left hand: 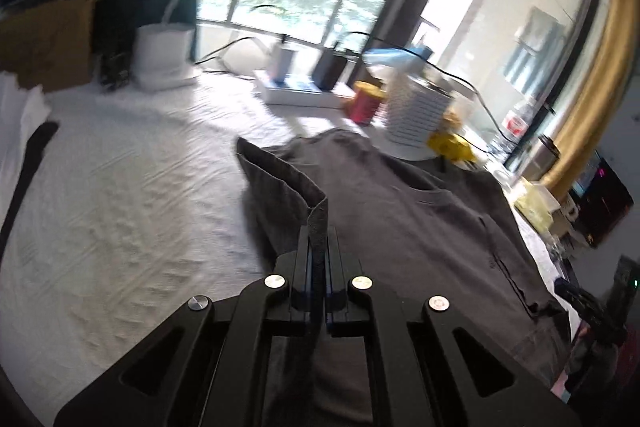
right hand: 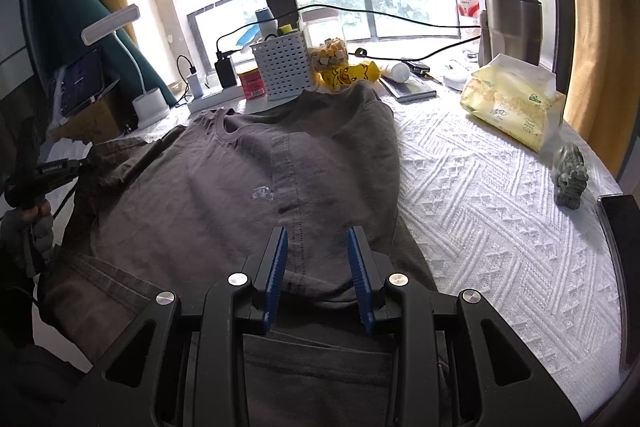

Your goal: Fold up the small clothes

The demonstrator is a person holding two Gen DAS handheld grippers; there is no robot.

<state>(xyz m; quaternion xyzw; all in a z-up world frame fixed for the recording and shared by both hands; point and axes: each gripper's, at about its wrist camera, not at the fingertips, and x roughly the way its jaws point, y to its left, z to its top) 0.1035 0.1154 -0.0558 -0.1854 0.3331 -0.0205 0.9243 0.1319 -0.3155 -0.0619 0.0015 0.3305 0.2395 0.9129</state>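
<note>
1. Left wrist view: the left gripper has its jaws pressed together on a folded edge of the grey T-shirt, and the pinched fabric stands up as a ridge running away from the fingertips.
2. The rest of the shirt lies spread on the white textured tablecloth, reaching back toward a white slatted basket and a red can near the window.
3. Right wrist view: the right gripper hangs over the lower middle of the T-shirt with its blue pads apart; a stitched hem runs between them, but the pads do not press on it.
4. The shirt lies flat with its collar toward the window, a sleeve folded over its right side.
5. On the cloth to the right sit a tissue pack and a small green figurine, well apart from the shirt.
</note>
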